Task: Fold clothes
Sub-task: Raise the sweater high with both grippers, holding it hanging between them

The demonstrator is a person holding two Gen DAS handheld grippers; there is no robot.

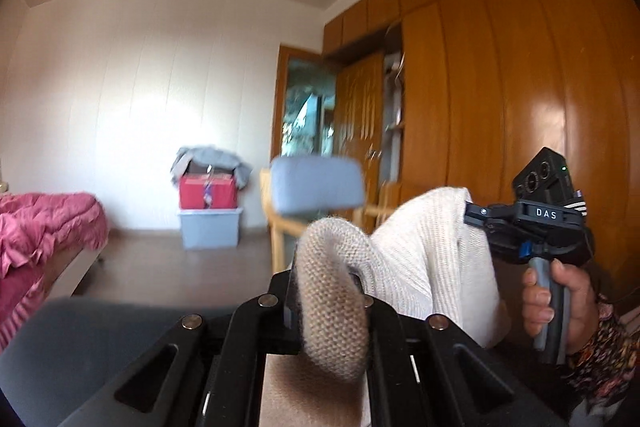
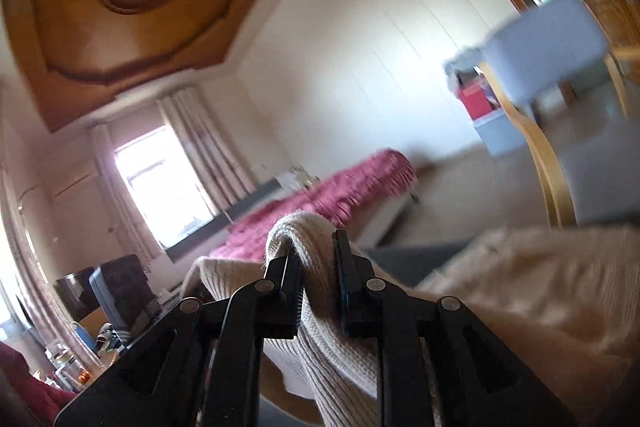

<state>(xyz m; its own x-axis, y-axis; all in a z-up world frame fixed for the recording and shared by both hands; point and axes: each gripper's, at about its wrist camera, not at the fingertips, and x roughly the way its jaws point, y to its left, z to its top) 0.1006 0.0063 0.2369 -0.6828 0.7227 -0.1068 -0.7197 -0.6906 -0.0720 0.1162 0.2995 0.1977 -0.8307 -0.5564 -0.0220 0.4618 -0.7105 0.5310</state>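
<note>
Both grippers hold a cream knitted sweater (image 1: 424, 251) up in the air between them: the left gripper (image 1: 328, 291) has its fingers (image 1: 289, 291) closed on a rolled fold of the knit, and the right gripper (image 2: 316, 267) pinches another bunched fold, its fingers (image 2: 345, 267) clamped on either side. From the left, the right hand (image 1: 560, 303) grips its handle beside the hanging sweater, with a grey-cushioned wooden chair (image 1: 316, 187), a pink-covered bed (image 1: 44, 231) and stacked storage boxes (image 1: 210, 219) beyond.
</note>
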